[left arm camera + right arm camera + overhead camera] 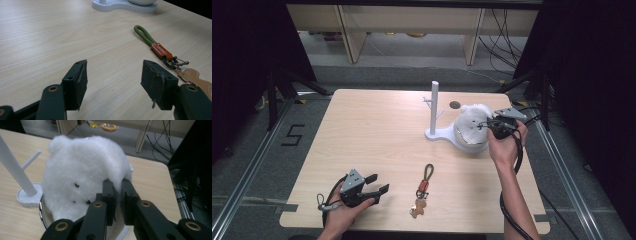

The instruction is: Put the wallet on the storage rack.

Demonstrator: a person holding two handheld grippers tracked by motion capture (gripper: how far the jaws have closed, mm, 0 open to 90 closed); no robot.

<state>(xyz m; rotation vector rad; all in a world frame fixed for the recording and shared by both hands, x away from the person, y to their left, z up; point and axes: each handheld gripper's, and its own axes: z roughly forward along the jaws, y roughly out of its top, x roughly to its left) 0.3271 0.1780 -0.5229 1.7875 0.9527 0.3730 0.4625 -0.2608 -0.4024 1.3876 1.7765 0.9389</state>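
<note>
A white fluffy plush [82,175] [473,120] lies in a white bowl [472,145] that forms one end of a white stand with an upright post [434,107]. My right gripper [117,185] [490,125] is shut on the plush's edge, over the bowl. A keychain with a green loop, an orange tag and a brown leather charm [422,190] [160,48] lies flat near the table's front. My left gripper [113,75] [378,183] rests open on the table, just left of the keychain, with nothing between its fingers.
The light wooden table [372,135] has a small dark hole [455,105] behind the bowl. Black curtains and tripod legs flank both sides. Shelf legs and cables stand on the floor beyond the far edge.
</note>
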